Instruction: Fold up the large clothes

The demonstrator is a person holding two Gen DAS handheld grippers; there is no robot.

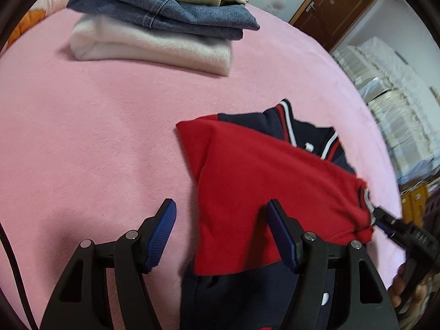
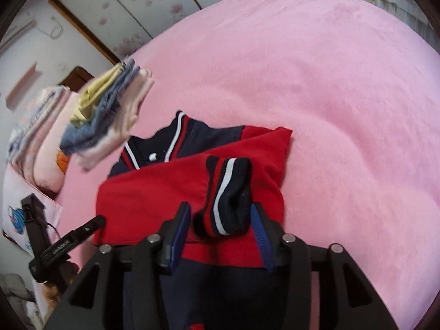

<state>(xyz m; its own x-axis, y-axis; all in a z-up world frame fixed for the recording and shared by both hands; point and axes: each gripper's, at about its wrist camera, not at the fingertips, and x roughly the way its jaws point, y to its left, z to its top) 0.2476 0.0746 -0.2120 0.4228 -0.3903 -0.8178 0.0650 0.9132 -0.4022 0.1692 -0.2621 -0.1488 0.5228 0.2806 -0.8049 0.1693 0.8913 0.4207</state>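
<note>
**Jacket mid-fold, sleeves being crossed**

Red-and-navy jacket (image 2: 170,192) lying lower centre on pink bedspread (image 2: 330,82), collar toward top of frame. One red sleeve laid across chest; striped cuff (image 2: 228,195) resting between jaws of right gripper (image 2: 220,220), blue pads apart, not clamped. Left gripper (image 1: 222,231) spread wide, nothing held; jacket's edge beside its right pad. Judged roughly midway: sleeves in, body fold and stacking left.

Count: one jacket in work; one stack (image 1: 154,19) upper left, three folded items visible — white, denim, yellow. Two grippers.
</note>
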